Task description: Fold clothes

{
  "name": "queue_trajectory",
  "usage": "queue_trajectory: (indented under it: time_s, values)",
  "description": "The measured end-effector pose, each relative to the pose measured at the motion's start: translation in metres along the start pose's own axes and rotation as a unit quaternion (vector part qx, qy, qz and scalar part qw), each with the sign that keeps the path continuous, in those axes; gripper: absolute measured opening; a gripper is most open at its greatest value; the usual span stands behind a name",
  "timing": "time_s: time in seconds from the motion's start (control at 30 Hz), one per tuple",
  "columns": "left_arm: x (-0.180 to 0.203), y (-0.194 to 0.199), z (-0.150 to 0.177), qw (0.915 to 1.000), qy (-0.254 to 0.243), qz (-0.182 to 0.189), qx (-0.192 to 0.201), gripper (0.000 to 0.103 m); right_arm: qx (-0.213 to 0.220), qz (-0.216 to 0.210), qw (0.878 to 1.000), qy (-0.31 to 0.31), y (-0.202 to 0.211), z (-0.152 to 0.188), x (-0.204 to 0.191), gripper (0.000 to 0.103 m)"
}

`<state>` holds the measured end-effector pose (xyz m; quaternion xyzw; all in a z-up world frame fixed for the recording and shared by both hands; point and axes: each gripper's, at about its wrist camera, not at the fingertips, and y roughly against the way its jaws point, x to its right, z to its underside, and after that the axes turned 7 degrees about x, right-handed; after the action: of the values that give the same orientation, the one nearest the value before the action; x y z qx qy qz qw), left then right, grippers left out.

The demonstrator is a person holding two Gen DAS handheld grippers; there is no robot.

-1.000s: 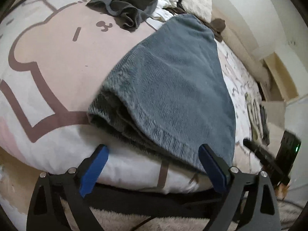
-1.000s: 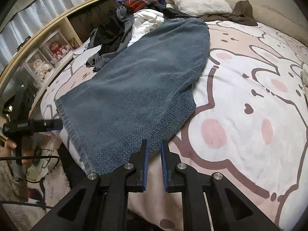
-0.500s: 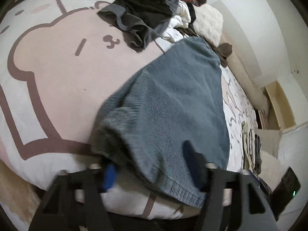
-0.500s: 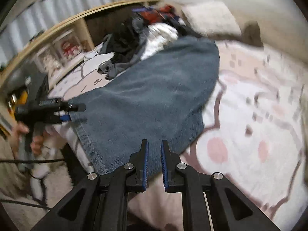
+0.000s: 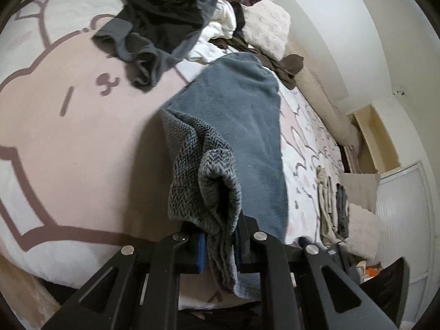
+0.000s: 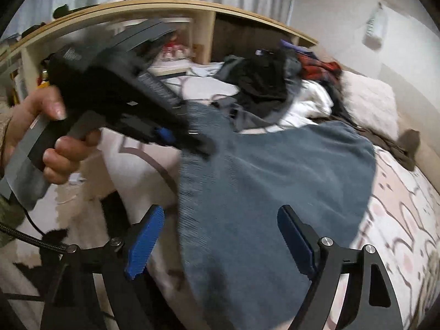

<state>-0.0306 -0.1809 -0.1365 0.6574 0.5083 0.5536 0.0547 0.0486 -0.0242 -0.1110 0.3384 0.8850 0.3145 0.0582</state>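
Blue-grey towel corner bunched in left gripper.

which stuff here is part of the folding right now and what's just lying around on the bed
In the job:
blue towel
left gripper, shut on its corner
right gripper, open

Lying about:
dark clothes pile
white garment
brown garment
fluffy pillow

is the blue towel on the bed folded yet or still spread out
Mostly spread out. The blue towel lies flat along the bed; only its near corner is bunched up, pinched in the left gripper.
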Motion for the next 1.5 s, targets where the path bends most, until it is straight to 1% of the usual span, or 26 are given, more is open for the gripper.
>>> queue_trajectory:
  time_s: [0.1,0.2,0.23,0.33,0.37,0.43,0.47,0.5,0.53,0.6,0.67,0.77,0.83,0.9,1.0,1.07,1.13,1.17,1.23,1.27,1.3,1.33,1.4,1.43,1.47,1.5]
  values:
    - [0.004,0.001,-0.005,0.9998,0.006,0.019,0.002,0.015,-0.01,-0.003,1.0,0.006,-0.017,0.003,-0.011,0.085]
    - [0.003,0.004,-0.01,0.9992,0.015,0.035,0.006,0.015,-0.032,0.016,0.999,0.024,-0.032,0.017,-0.02,0.084]
    - [0.002,0.005,-0.011,0.999,0.019,0.04,0.006,0.015,-0.043,0.027,0.998,0.032,-0.035,0.024,-0.021,0.084]
    - [-0.005,0.007,-0.012,0.9985,0.028,0.046,0.007,0.015,-0.074,0.084,0.992,0.056,-0.037,0.045,-0.018,0.084]
    - [-0.007,0.006,-0.011,0.9987,0.027,0.043,0.007,0.015,-0.081,0.107,0.989,0.063,-0.034,0.053,-0.014,0.082]
    - [-0.013,0.005,-0.008,0.9992,0.022,0.032,0.006,0.015,-0.101,0.158,0.98,0.074,-0.029,0.067,-0.003,0.073]
    - [-0.016,0.004,-0.007,0.9995,0.019,0.026,0.006,0.015,-0.106,0.167,0.978,0.072,-0.026,0.069,0.003,0.068]
    - [-0.019,0.004,-0.005,0.9996,0.016,0.021,0.005,0.015,-0.108,0.167,0.978,0.067,-0.022,0.07,0.008,0.058]
    - [-0.022,0.003,-0.004,0.9998,0.014,0.015,0.005,0.015,-0.11,0.16,0.979,0.065,-0.02,0.068,0.01,0.051]
    - [-0.028,0.002,-0.001,0.9999,0.009,0.004,0.004,0.015,-0.115,0.132,0.983,0.063,-0.016,0.06,0.009,0.023]
    - [-0.034,0.001,0.002,1.0,0.004,-0.007,0.003,0.015,-0.12,0.094,0.987,0.044,-0.014,0.052,0.01,0.013]
    - [-0.046,0.004,0.002,0.9998,0.019,0.005,0.0,0.015,-0.13,0.025,0.99,-0.039,-0.012,0.043,0.029,0.013]
    - [-0.047,0.005,0.002,0.9997,0.021,0.012,-0.005,0.016,-0.134,-0.01,0.986,-0.098,-0.013,0.04,0.05,0.013]
    - [-0.046,0.005,0.003,0.9999,0.01,0.006,-0.011,0.019,-0.137,-0.036,0.98,-0.141,-0.014,0.038,0.065,0.013]
    - [-0.04,0.006,0.004,0.9998,-0.011,-0.005,-0.014,0.019,-0.144,-0.058,0.973,-0.171,-0.016,0.04,0.074,0.013]
    - [-0.035,0.008,0.008,0.999,-0.04,-0.017,-0.014,0.022,-0.146,-0.062,0.972,-0.173,-0.017,0.04,0.075,0.013]
    - [-0.029,0.011,0.014,0.9967,-0.073,-0.031,-0.013,0.029,-0.148,-0.063,0.972,-0.17,-0.019,0.039,0.075,0.013]
    - [-0.027,0.014,0.018,0.9949,-0.092,-0.04,-0.011,0.031,-0.149,-0.064,0.972,-0.169,-0.02,0.039,0.075,0.013]
    - [-0.023,0.02,0.026,0.9896,-0.131,-0.059,-0.009,0.041,-0.15,-0.065,0.972,-0.166,-0.022,0.038,0.074,0.013]
    - [-0.021,0.025,0.033,0.9846,-0.158,-0.074,-0.007,0.044,-0.151,-0.066,0.972,-0.165,-0.023,0.038,0.074,0.013]
    - [-0.02,0.029,0.038,0.9799,-0.179,-0.087,-0.005,0.053,-0.152,-0.066,0.972,-0.164,-0.024,0.037,0.074,0.013]
    - [-0.017,0.033,0.043,0.973,-0.206,-0.104,-0.001,0.06,-0.153,-0.067,0.972,-0.163,-0.025,0.037,0.074,0.013]
    - [-0.011,0.044,0.057,0.9526,-0.271,-0.138,0.011,0.061,-0.156,-0.07,0.972,-0.163,-0.027,0.036,0.074,0.013]
    - [-0.008,0.05,0.062,0.9405,-0.301,-0.156,0.021,0.061,-0.156,-0.073,0.971,-0.167,-0.028,0.037,0.075,0.013]
    - [-0.003,0.054,0.069,0.9227,-0.341,-0.176,0.039,0.061,-0.157,-0.076,0.97,-0.171,-0.028,0.037,0.077,0.013]
    - [0.002,0.059,0.077,0.9015,-0.381,-0.196,0.059,0.061,-0.158,-0.078,0.969,-0.175,-0.028,0.037,0.079,0.013]
